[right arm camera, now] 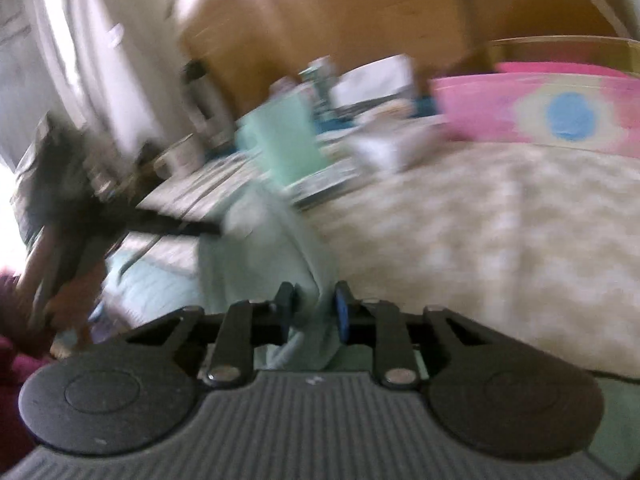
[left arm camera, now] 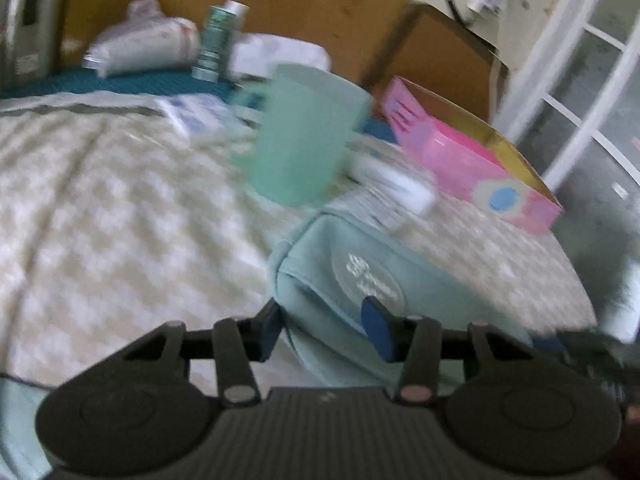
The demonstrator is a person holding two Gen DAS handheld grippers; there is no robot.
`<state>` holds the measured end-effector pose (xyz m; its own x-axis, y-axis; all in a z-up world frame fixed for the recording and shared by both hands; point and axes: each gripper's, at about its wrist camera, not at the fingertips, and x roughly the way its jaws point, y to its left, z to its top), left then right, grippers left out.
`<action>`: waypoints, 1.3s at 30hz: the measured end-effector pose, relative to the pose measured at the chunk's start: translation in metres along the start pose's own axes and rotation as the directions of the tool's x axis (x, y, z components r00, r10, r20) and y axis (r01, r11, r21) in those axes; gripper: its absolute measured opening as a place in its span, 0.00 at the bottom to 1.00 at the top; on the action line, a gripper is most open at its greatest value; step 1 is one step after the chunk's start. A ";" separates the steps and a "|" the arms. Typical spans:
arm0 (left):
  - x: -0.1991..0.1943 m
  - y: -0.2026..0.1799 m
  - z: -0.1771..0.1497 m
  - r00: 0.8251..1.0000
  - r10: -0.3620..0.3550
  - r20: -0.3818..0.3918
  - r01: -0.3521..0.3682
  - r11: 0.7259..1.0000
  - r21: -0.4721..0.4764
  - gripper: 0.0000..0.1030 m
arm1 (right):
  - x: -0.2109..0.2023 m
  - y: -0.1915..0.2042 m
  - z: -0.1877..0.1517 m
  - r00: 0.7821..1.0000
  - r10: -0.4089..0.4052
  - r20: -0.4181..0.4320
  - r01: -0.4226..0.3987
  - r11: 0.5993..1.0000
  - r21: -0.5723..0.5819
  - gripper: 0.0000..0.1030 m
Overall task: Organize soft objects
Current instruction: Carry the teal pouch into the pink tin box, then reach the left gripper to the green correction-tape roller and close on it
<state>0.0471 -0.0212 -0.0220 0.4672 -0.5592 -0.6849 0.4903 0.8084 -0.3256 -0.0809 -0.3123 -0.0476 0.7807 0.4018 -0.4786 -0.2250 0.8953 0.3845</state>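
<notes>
Closest to my left lens is the left gripper (left arm camera: 325, 330), low centre of the frame, its blue pads set partly apart with a corner of the pale blue pouch (left arm camera: 384, 276) between them. Whether the pads actually press the fabric I cannot tell — the blur hides the contact. The pouch lies right of centre on the checked bedspread (left arm camera: 112, 208). Above it, mid-frame, stands a mint green cup (left arm camera: 304, 132), and to the upper right a pink box (left arm camera: 472, 152) lies open. A white roll (left arm camera: 144, 44) and a small bottle (left arm camera: 216, 40) sit at the upper left, well apart from the work.

Turning to the right wrist view, the right gripper (right arm camera: 314, 312) sits low centre, jaws narrow and closed on a ridge of the same pale blue fabric, which runs up and to the left from the pads. My other gripper shows as a dark streak at mid-left, reaching toward the pouch's far end. The pink box fills the upper right and the green cup sits above centre.

I judge this as the pick-up stage: both tools on the pouch, not yet carried anywhere. Next I would confirm the left grip, lift both ends together and keep the soft body from sagging — the pink box looks a likely place for it, though that is my guess.
</notes>
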 end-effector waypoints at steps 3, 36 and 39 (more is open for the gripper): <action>0.005 -0.042 0.011 0.999 -0.037 0.015 0.036 0.996 0.081 0.40 | -0.025 -0.016 0.009 0.994 -0.073 0.077 0.071 0.997 0.020 0.23; 0.095 -0.157 0.196 0.992 -0.082 0.100 0.047 0.951 0.304 0.40 | -0.008 -0.111 0.188 0.892 -0.294 0.344 0.321 0.947 -0.025 0.41; 0.047 -0.112 0.191 0.990 -0.041 0.133 -0.002 0.953 0.304 0.41 | 0.019 -0.070 0.195 0.945 -0.168 0.281 0.209 0.970 -0.121 0.38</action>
<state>0.1541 -0.1732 0.1065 0.5407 -0.6111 -0.5781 0.6899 0.7153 -0.1109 0.0636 -0.4049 0.0704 0.9394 0.1747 -0.2949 -0.1257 0.9760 0.1778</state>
